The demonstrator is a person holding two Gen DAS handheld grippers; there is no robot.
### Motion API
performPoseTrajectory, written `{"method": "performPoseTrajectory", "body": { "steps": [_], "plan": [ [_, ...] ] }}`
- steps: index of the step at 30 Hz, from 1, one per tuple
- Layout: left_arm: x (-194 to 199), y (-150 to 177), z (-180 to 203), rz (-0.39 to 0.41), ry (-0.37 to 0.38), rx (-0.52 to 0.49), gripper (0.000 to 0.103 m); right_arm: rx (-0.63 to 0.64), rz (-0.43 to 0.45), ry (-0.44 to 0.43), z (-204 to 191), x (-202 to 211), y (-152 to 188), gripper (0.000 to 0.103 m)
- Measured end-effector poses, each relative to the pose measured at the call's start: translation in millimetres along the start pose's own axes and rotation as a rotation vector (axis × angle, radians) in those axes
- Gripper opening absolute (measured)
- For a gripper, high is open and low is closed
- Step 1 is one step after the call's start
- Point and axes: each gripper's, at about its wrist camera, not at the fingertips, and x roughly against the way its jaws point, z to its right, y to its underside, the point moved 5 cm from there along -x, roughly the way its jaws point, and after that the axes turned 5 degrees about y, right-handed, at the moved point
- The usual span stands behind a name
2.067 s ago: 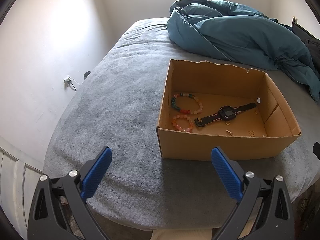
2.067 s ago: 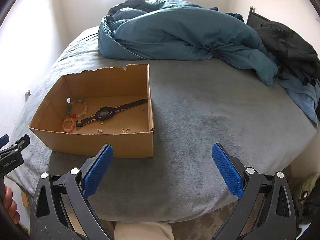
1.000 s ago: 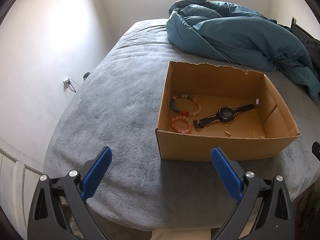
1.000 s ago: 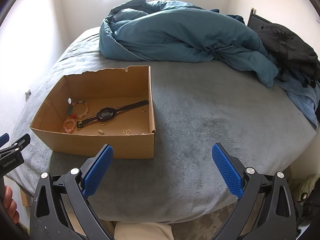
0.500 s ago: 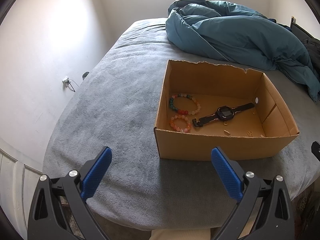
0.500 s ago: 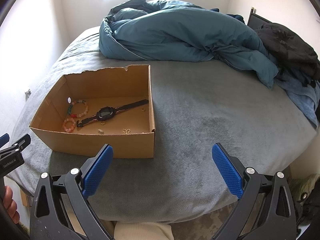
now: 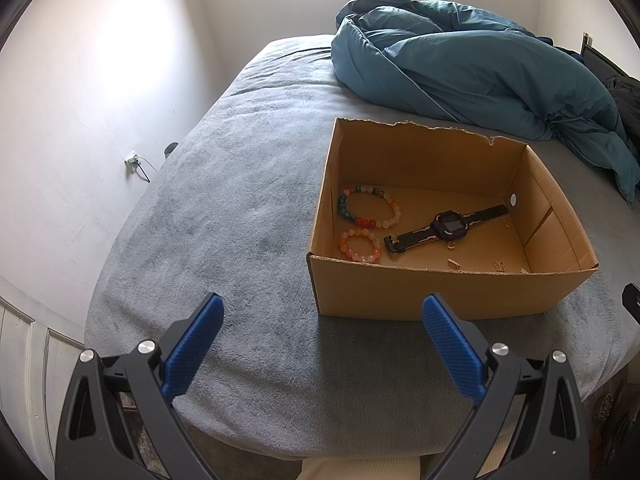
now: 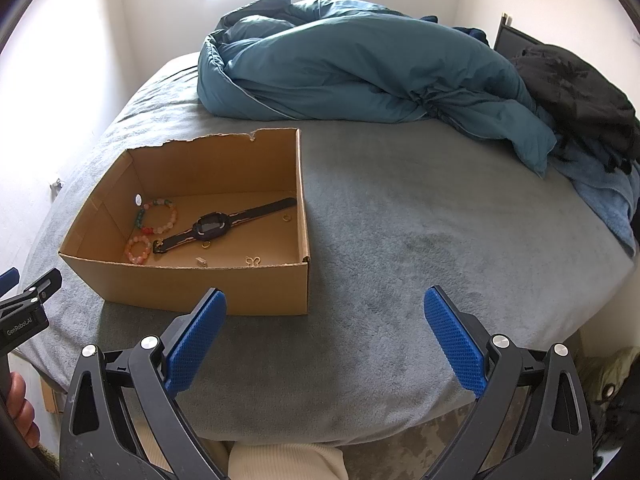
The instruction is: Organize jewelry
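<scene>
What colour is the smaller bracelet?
Orange and pink beads on the smaller bracelet, clearest in the left wrist view.

Grey bed (image 8: 400,240): cardboard box (image 8: 224,284) near left, teal duvet (image 8: 360,76) far, dark clothes (image 8: 580,92) far right.

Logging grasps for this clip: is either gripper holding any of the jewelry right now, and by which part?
Nothing is held. The left gripper and right gripper are both open above the bed, short of the cardboard box.
</scene>
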Motion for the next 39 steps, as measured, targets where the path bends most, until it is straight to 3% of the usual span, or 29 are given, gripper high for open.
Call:
{"method": "performPoseTrajectory", "body": {
  "steps": [39],
  "plan": [
    [0.9, 0.0, 1.2, 0.004, 0.003, 0.0, 0.097, 0.0, 0.002, 0.004, -2.7, 0.2, 1.2, 0.095]
  ]
}}
